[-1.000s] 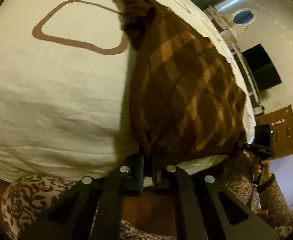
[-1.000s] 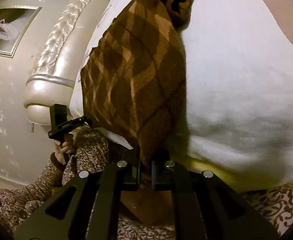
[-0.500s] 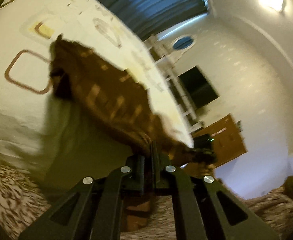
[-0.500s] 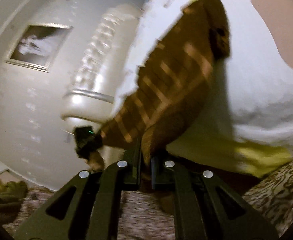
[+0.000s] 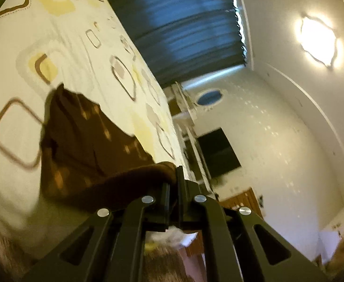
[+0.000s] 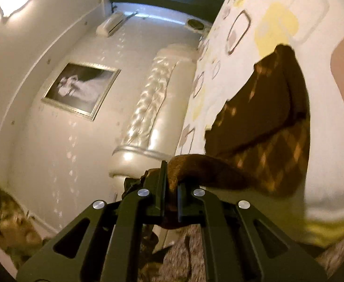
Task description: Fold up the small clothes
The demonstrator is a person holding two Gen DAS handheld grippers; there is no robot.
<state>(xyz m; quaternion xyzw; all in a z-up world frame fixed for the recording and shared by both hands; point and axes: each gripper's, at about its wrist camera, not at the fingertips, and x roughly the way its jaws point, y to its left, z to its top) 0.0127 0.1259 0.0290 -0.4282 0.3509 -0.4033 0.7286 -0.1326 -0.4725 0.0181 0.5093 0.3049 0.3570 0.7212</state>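
Note:
A brown garment (image 5: 82, 150) with an orange diamond check lies partly on the bed's white sheet (image 5: 78, 54) and is lifted at its near edge. My left gripper (image 5: 173, 188) is shut on one near corner, the cloth bunching over its left finger. In the right wrist view the same brown garment (image 6: 265, 127) curves up from the bed, and my right gripper (image 6: 172, 188) is shut on its other near corner, a fold of cloth showing between the pads. Both grippers point about level across the bed.
The sheet carries brown and yellow square prints. A padded cream headboard (image 6: 148, 108) and a framed picture (image 6: 80, 89) stand on the right gripper's side. Dark curtains (image 5: 179, 25), a white shelf (image 5: 186, 119) and a black screen (image 5: 218, 155) stand beyond the bed. Patterned fabric (image 6: 190, 253) is below the jaws.
Both grippers have risen with the garment's near corners and tilted up to level. The near half of the garment has come off the sheet. The room now fills much of each view.

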